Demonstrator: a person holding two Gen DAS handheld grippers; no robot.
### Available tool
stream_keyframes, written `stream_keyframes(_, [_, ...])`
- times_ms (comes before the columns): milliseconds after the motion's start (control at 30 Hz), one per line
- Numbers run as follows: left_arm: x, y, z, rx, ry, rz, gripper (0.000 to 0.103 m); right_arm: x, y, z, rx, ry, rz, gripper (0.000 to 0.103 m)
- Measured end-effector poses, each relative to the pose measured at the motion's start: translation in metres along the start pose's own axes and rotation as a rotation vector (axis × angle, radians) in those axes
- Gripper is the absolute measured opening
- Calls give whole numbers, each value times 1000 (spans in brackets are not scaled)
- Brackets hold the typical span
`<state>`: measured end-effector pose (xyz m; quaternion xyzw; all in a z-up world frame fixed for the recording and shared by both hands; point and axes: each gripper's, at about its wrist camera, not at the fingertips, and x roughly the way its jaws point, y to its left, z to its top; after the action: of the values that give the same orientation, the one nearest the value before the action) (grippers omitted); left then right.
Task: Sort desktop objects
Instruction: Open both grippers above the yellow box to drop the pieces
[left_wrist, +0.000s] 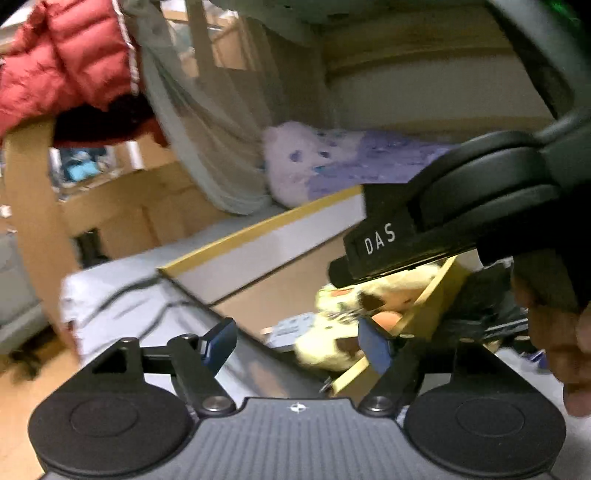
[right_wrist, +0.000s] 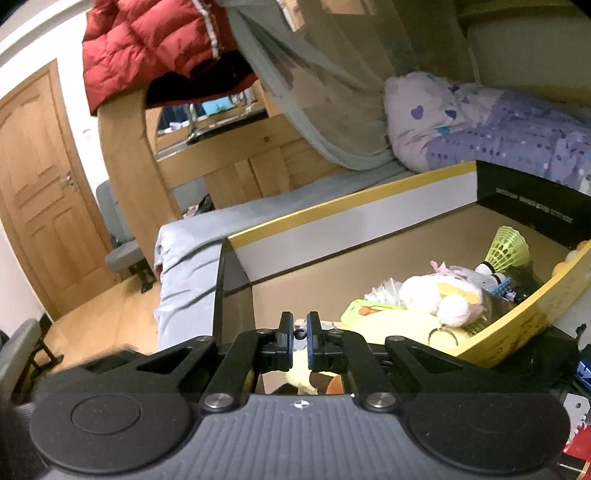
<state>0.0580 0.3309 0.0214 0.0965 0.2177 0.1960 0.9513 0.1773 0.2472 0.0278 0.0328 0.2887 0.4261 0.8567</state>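
Note:
A large cardboard box (right_wrist: 354, 206) with a yellow rim holds sorted things: a pale plush toy (right_wrist: 439, 295), a green shuttlecock (right_wrist: 509, 249), a yellow-green pouch (right_wrist: 364, 312) and a key ring (right_wrist: 441, 338). My right gripper (right_wrist: 298, 341) hovers at the box's near edge, jaws almost closed on a small blue piece (right_wrist: 301, 334). My left gripper (left_wrist: 297, 343) is open and empty above the same box (left_wrist: 266, 243), with a yellow plush (left_wrist: 332, 332) between its fingers' line of sight. The other gripper's black body (left_wrist: 461, 206) fills the upper right of the left wrist view.
A bed with a grey sheet (right_wrist: 192, 254) and purple bedding (right_wrist: 517, 144) lies behind the box. A black box (right_wrist: 532, 203) stands at the far right corner. A red jacket (right_wrist: 147, 48) hangs on a wooden frame. A wooden door (right_wrist: 40, 192) is at left.

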Motion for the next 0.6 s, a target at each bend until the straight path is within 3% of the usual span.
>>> stream_keyframes(200, [-34,15,-21,-67,-6,7,74,8,11,-6,-46,54,19,8])
stream_keyframes(300, [-50,24,-30,-117,36,3,74,12,20,-11,-77,76,31,9])
stream_keyframes(400, [-68,31,-33,-210,99,-65,75,16,29,-16,-121,77,14,9])
stream_keyframes(500, [-82,26,-32,-245,109,-130,76,19,35,-19,-141,81,4,13])
stream_keyframes(533, [-86,23,-32,-242,106,-148,77,18,36,-19,-148,78,1,21])
stream_keyframes(567, [-90,19,-31,-234,100,-165,78,17,38,-20,-158,76,1,45])
stream_keyframes(600, [-94,15,-30,-222,90,-181,81,13,39,-19,-174,69,0,58])
